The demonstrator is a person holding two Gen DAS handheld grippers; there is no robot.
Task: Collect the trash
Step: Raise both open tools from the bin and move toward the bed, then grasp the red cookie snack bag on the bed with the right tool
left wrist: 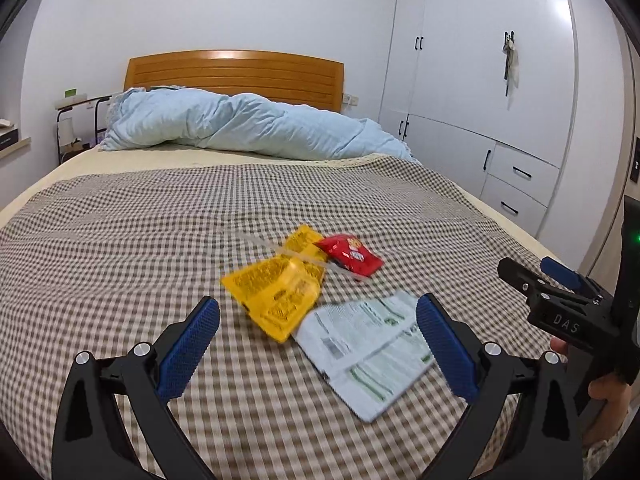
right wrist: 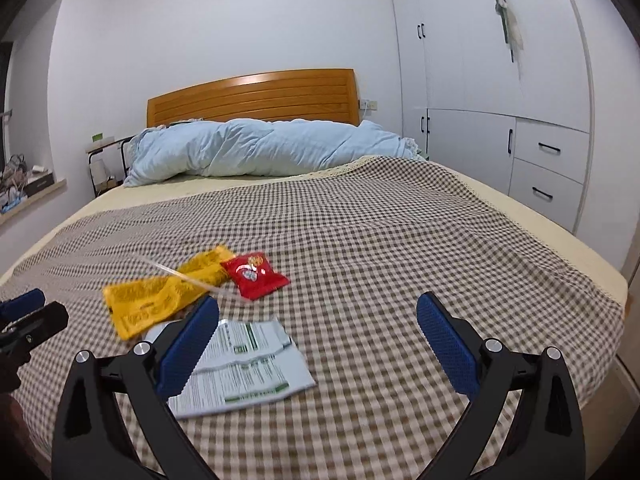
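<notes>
Blue-padded jaws of both the left gripper point(left wrist: 318, 340) and right gripper point(right wrist: 318, 340) stand released, empty above the bed point(right wrist: 400, 240). Just ahead lie a printed leaflet point(left wrist: 368, 354), yellow wrapper point(left wrist: 276, 294) and red snack packet point(left wrist: 352, 258). Approach step; next, I judge, descend onto one.

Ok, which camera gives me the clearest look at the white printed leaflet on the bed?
The left wrist view: the white printed leaflet lies whole and uncovered between the open left gripper fingers, though slightly blurred. In the right wrist view the leaflet sits off to the left, its near corner hidden behind the right gripper finger.
</notes>
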